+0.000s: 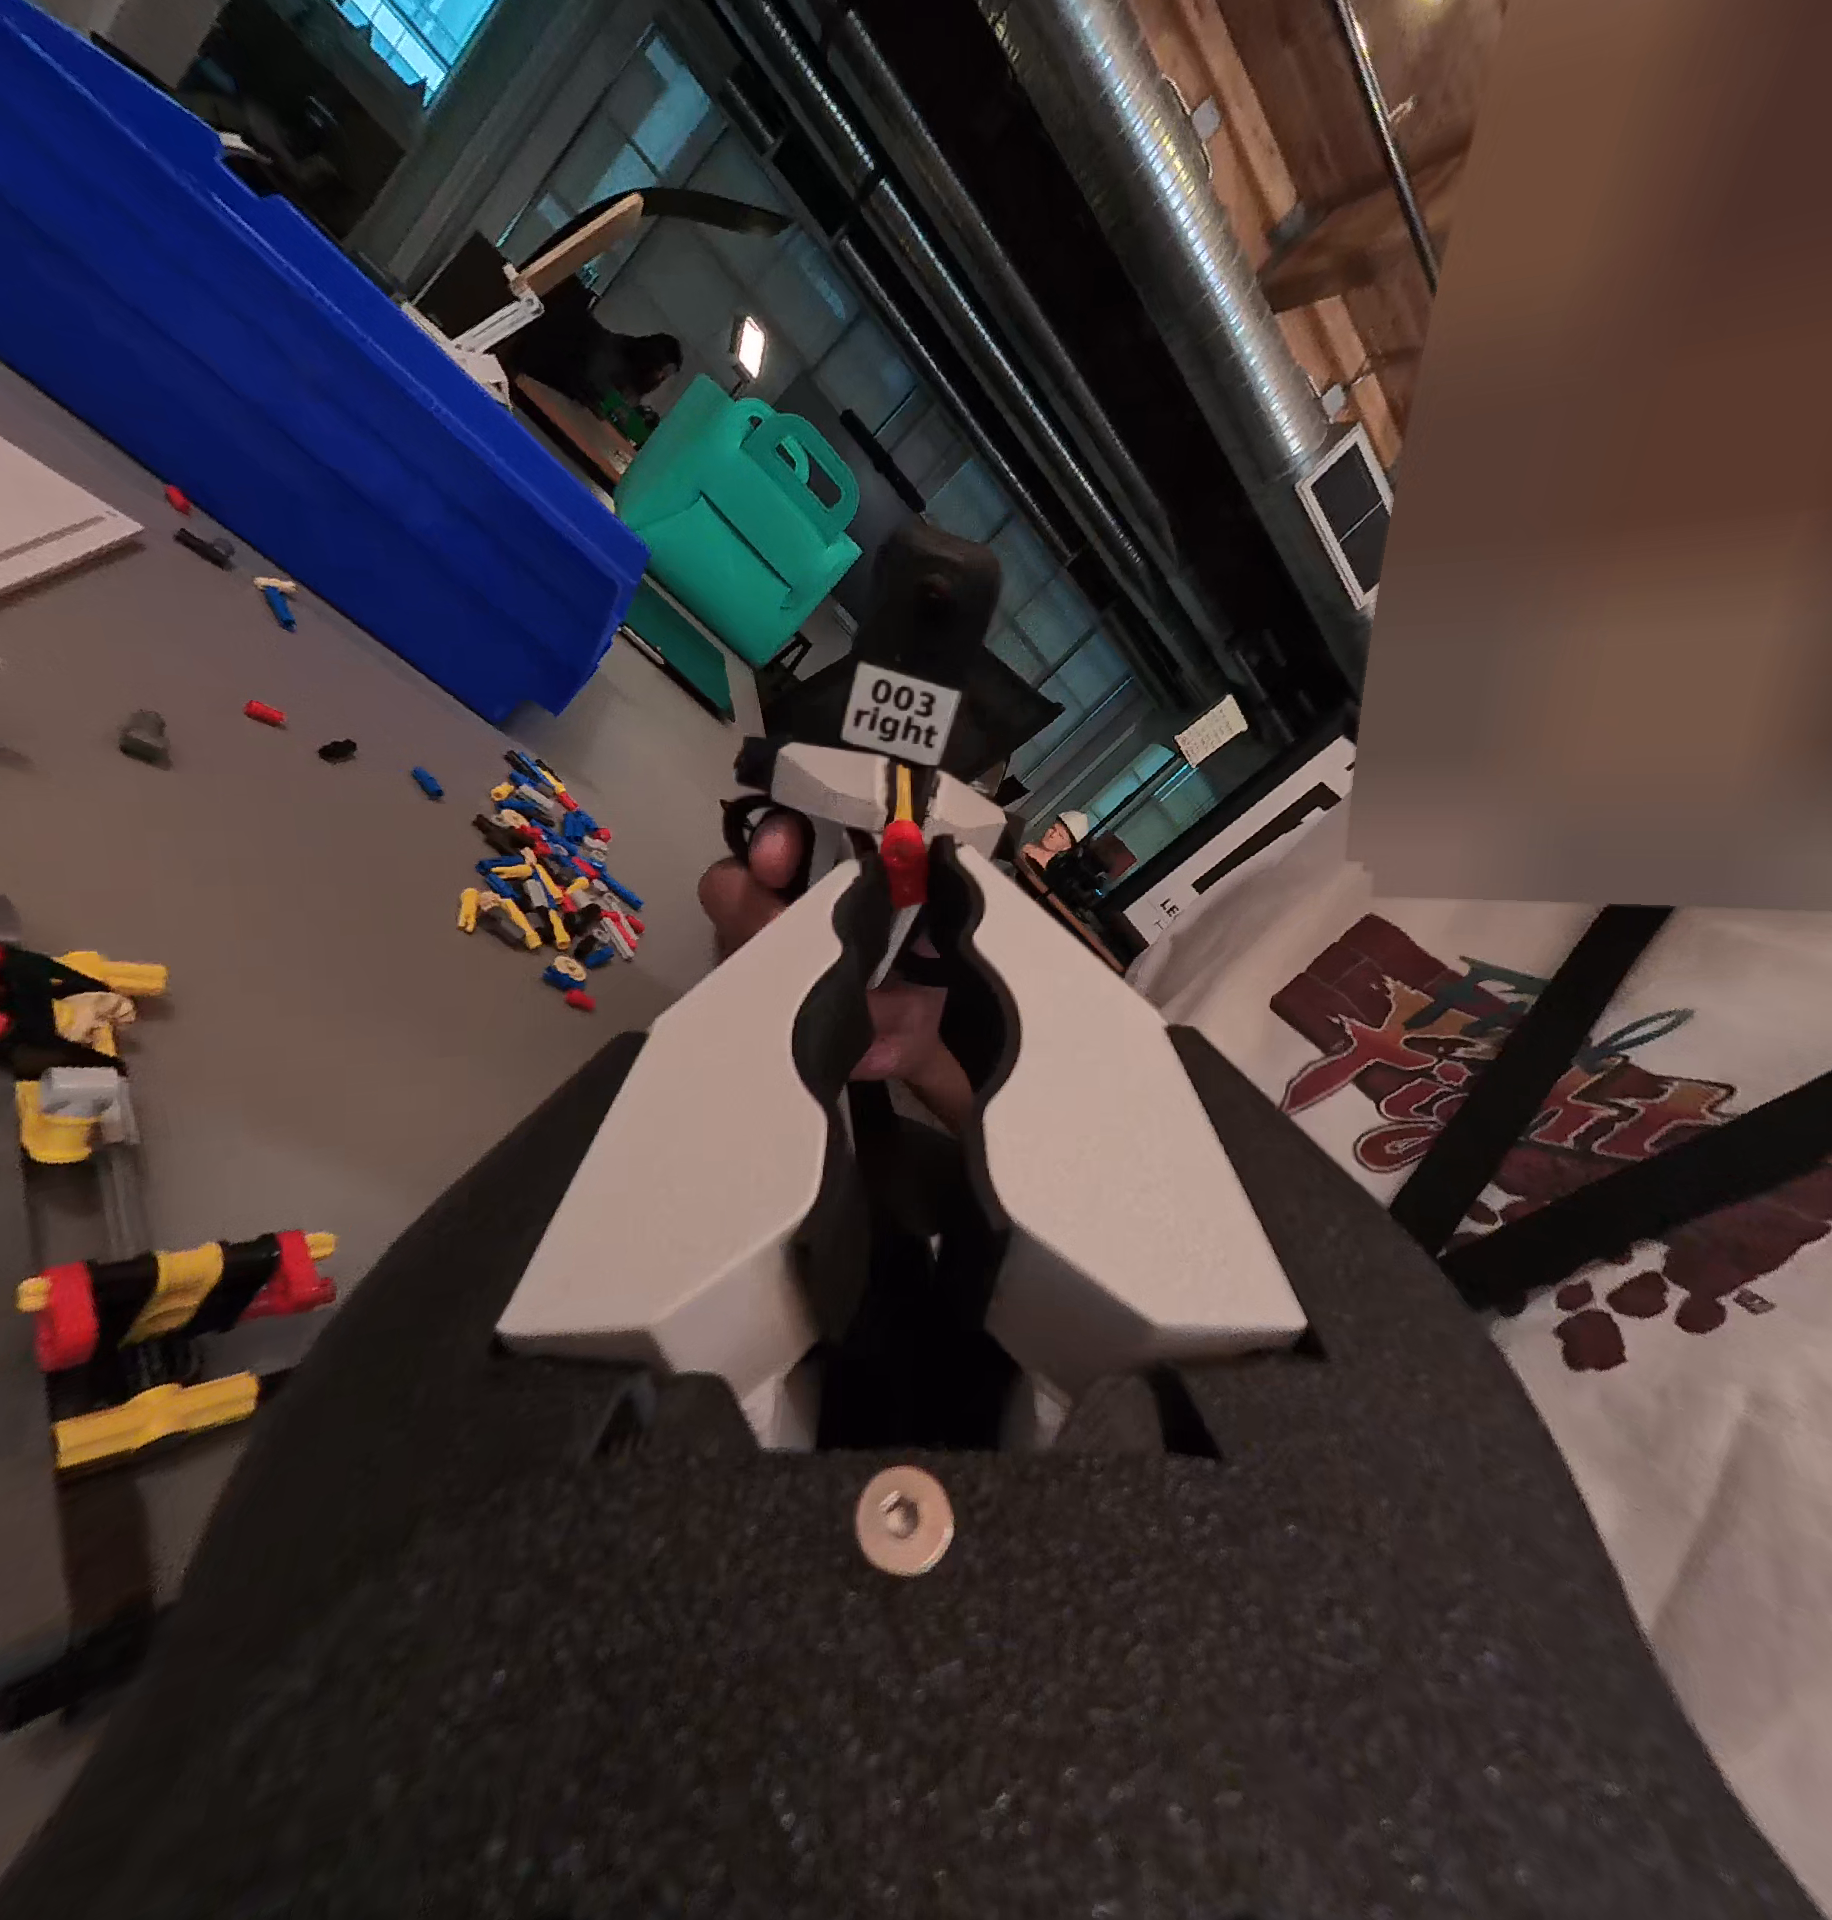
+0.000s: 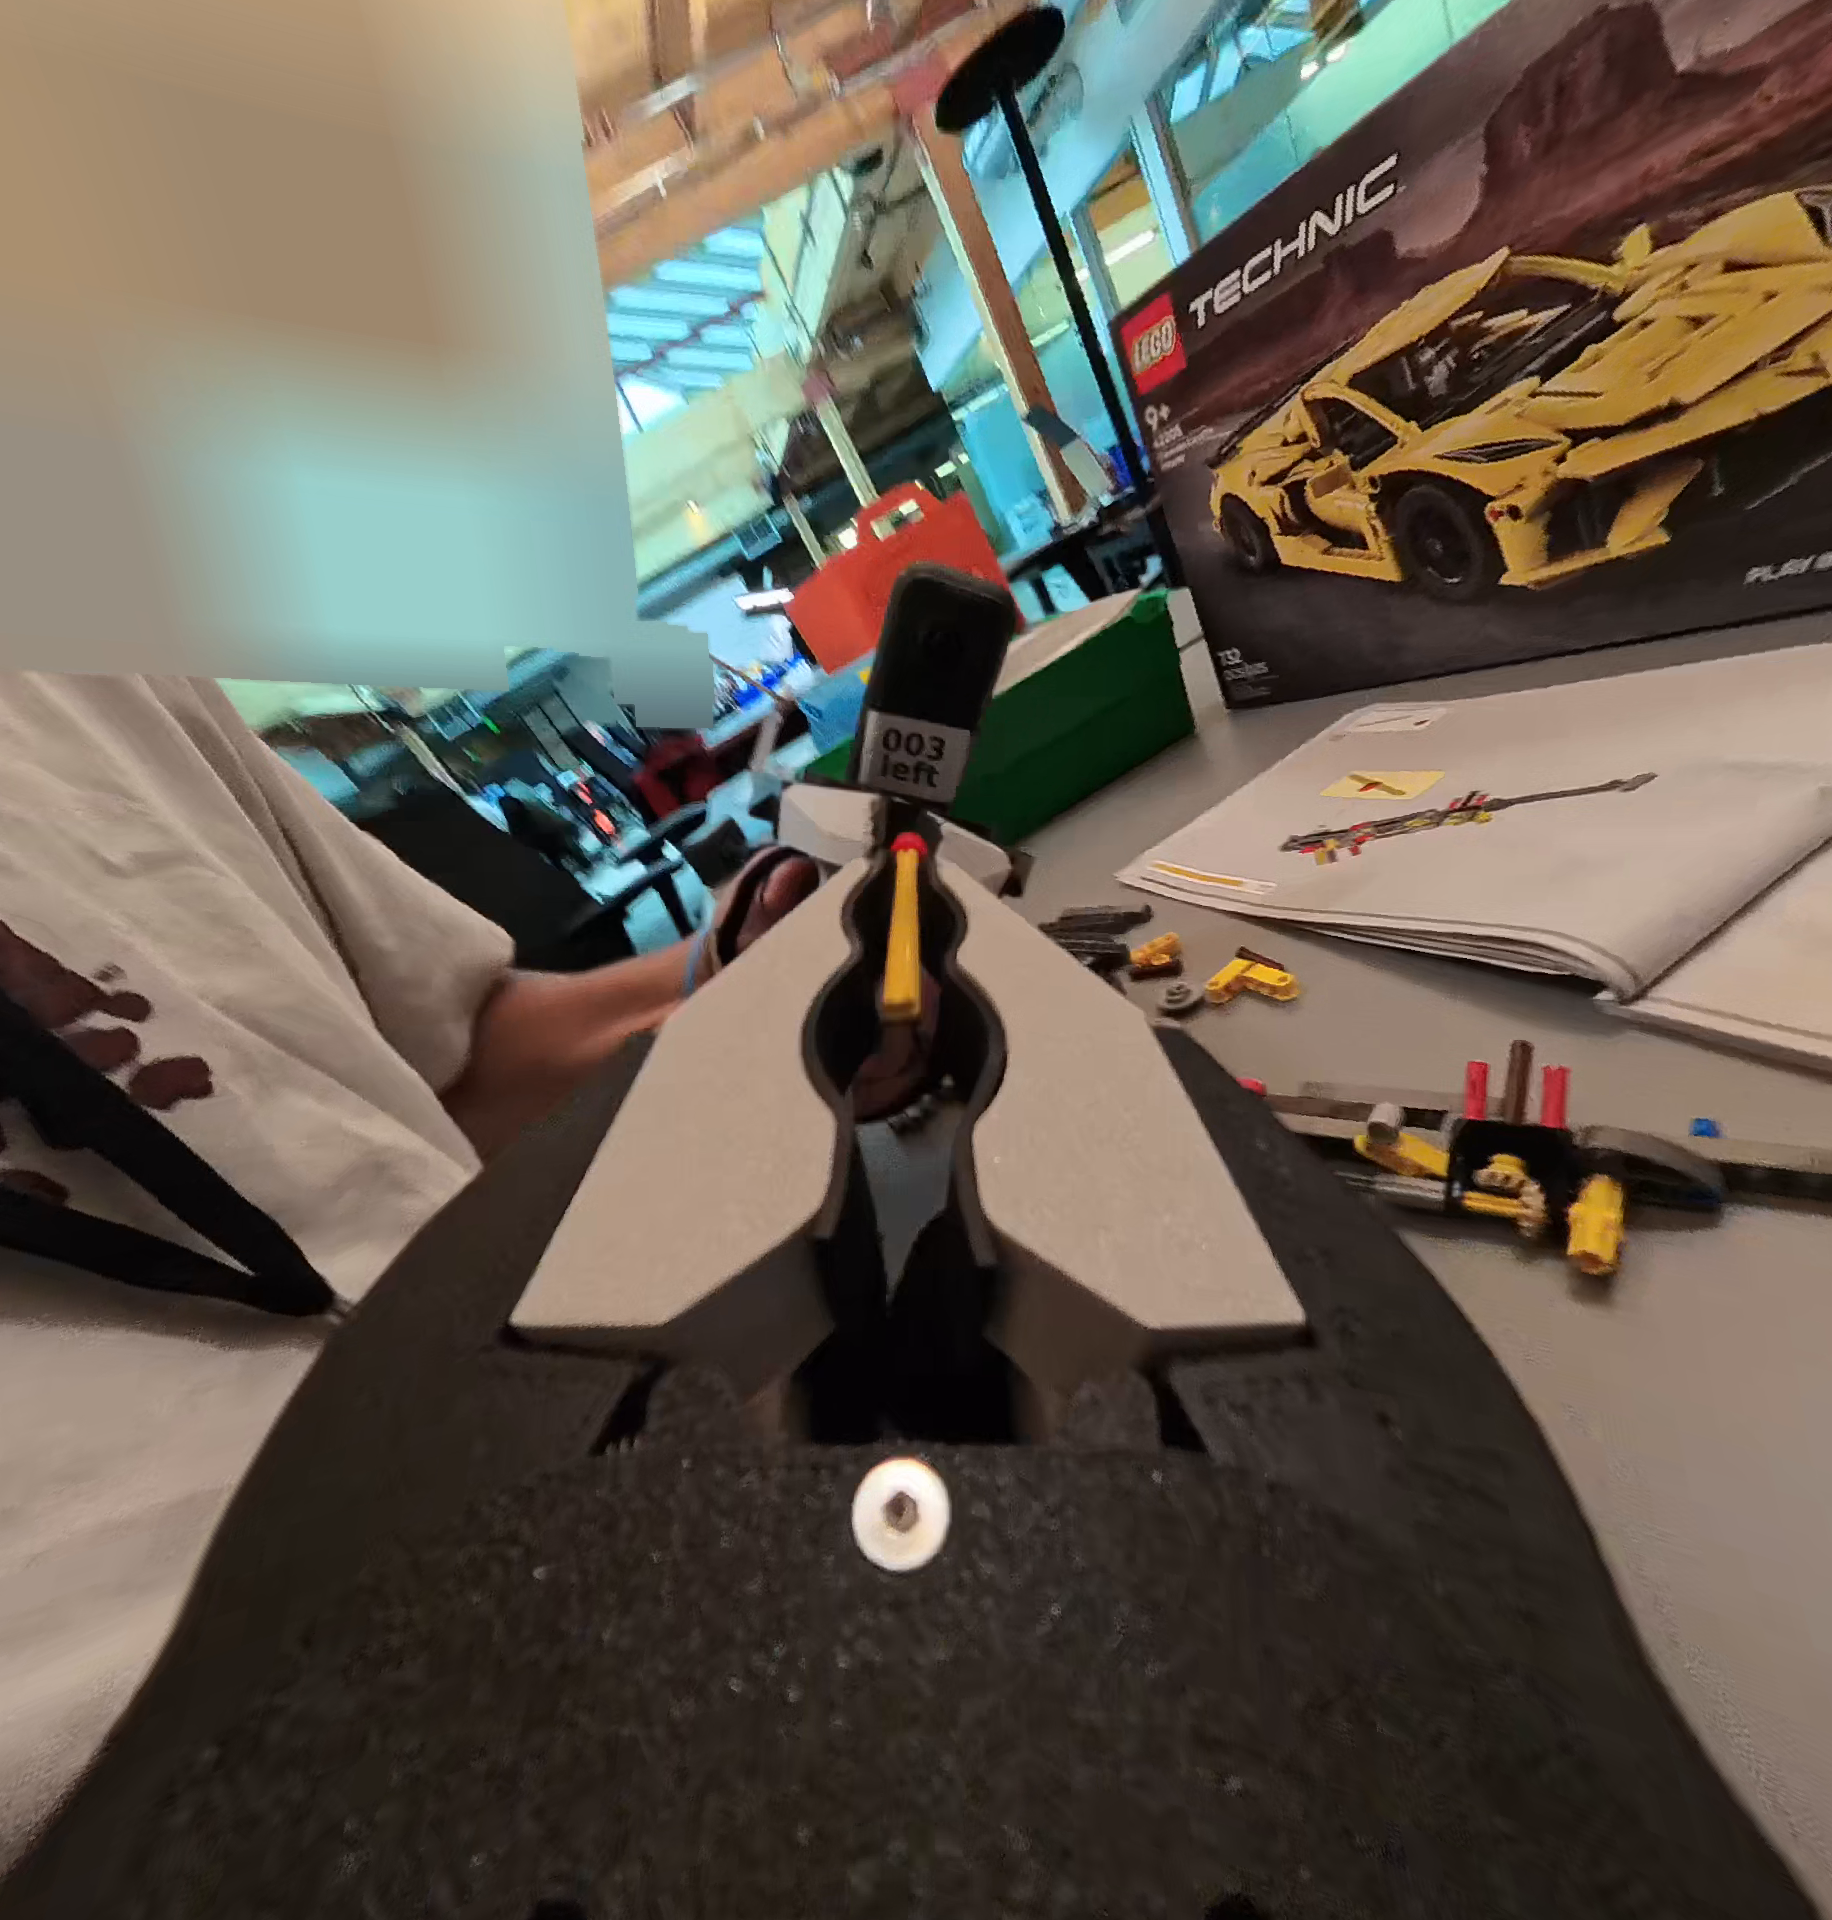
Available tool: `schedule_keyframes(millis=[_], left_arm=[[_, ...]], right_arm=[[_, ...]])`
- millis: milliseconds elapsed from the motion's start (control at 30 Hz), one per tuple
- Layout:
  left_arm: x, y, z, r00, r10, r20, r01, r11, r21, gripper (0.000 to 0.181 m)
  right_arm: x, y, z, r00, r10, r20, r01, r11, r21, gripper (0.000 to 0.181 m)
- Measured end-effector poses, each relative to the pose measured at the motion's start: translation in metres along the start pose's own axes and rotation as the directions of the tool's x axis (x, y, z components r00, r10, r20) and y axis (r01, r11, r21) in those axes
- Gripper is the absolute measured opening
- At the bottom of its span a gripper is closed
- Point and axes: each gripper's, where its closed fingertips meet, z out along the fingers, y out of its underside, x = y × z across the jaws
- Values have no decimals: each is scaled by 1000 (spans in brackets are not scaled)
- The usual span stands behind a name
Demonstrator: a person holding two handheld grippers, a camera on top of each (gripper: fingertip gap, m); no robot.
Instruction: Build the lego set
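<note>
The two grippers meet tip to tip above the grey table (image 1: 299,935). My left gripper (image 1: 904,864) is shut on a small red piece (image 1: 904,873); a pale sliver shows behind it between the fingers. My right gripper (image 2: 904,854) is shut on a thin yellow axle (image 2: 900,945) that lies along its fingers. The red piece (image 2: 908,846) sits on the axle's far end. In the left wrist view the yellow axle (image 1: 904,795) runs into the right gripper (image 1: 891,805). The left gripper (image 2: 896,826) faces me in the right wrist view.
A pile of small pieces (image 1: 548,883) and a blue bin (image 1: 268,343) lie to the left. A part-built black, yellow and red assembly (image 2: 1494,1153), loose pieces (image 2: 1203,971), an open booklet (image 2: 1514,862), the set's box (image 2: 1514,364) and a green tray (image 2: 1078,707) are on the right. A person's white shirt (image 2: 164,935) is close. Both grippers' tips are close together, under 4 cm apart.
</note>
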Motion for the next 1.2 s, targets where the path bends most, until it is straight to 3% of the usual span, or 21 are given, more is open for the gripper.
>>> schedule_keyframes(millis=[400, 633, 900, 1200], left_arm=[[-19, 4, -15, 984, 129, 122, -120, 989, -81, 6], [-21, 12, -18, 972, 196, 127, -173, 970, -172, 6], [-14, 40, -25, 937, 340, 80, -283, 873, -397, 6], [-16, 53, -31, 922, 383, 58, -313, 824, -472, 6]], right_arm=[[16, 18, -12, 999, 23, -30, -28, 983, -181, 13], [14, 36, -13, 1000, -16, -20, 9, 956, -294, 3], [1, 60, -16, 998, -4, 61, 27, 925, -378, 3], [1, 71, -14, 995, 28, 95, 13, 915, -404, 3]])
